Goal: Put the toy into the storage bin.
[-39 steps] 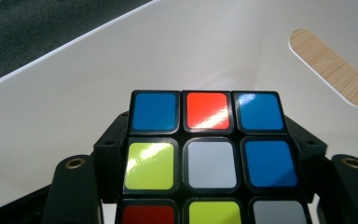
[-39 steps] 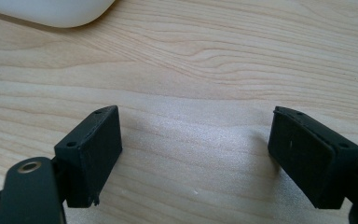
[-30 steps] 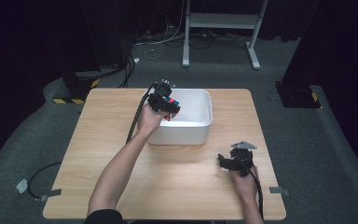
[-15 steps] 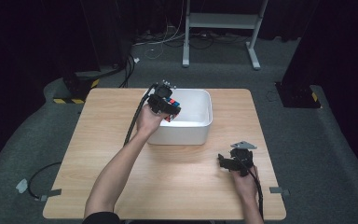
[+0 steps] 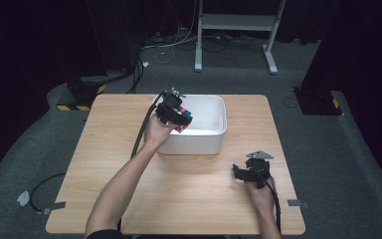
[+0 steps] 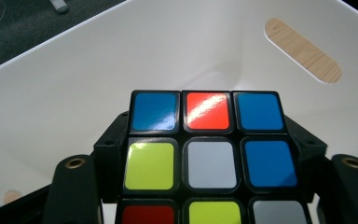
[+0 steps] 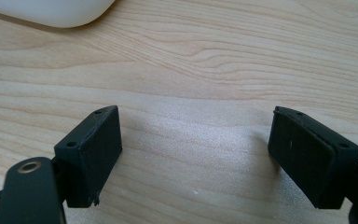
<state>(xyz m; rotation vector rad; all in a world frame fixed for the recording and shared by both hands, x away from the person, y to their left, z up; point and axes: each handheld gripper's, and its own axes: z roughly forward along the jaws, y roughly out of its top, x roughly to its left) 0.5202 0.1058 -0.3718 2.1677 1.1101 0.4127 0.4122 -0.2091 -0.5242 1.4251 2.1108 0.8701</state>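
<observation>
Over the left part of the white bin [image 5: 206, 130], the left tongs [image 5: 175, 113] are gripping a puzzle cube [image 6: 207, 154], their black jaws pressing on its two opposite sides. The cube is hanging above the bin's hollow, its glossy blue, red, yellow and white tiles facing the left gripper view, and the smooth plastic floor is lying straight beneath it, so a release here would likely drop it inside. An oval handle slot is showing through the far wall. The cube has no long axis, being equal on all sides. The right tongs [image 7: 193, 158] are resting low on the pale wood-grain counter [image 5: 129, 119], jaws spread wide and holding nothing, well apart from the bin.
</observation>
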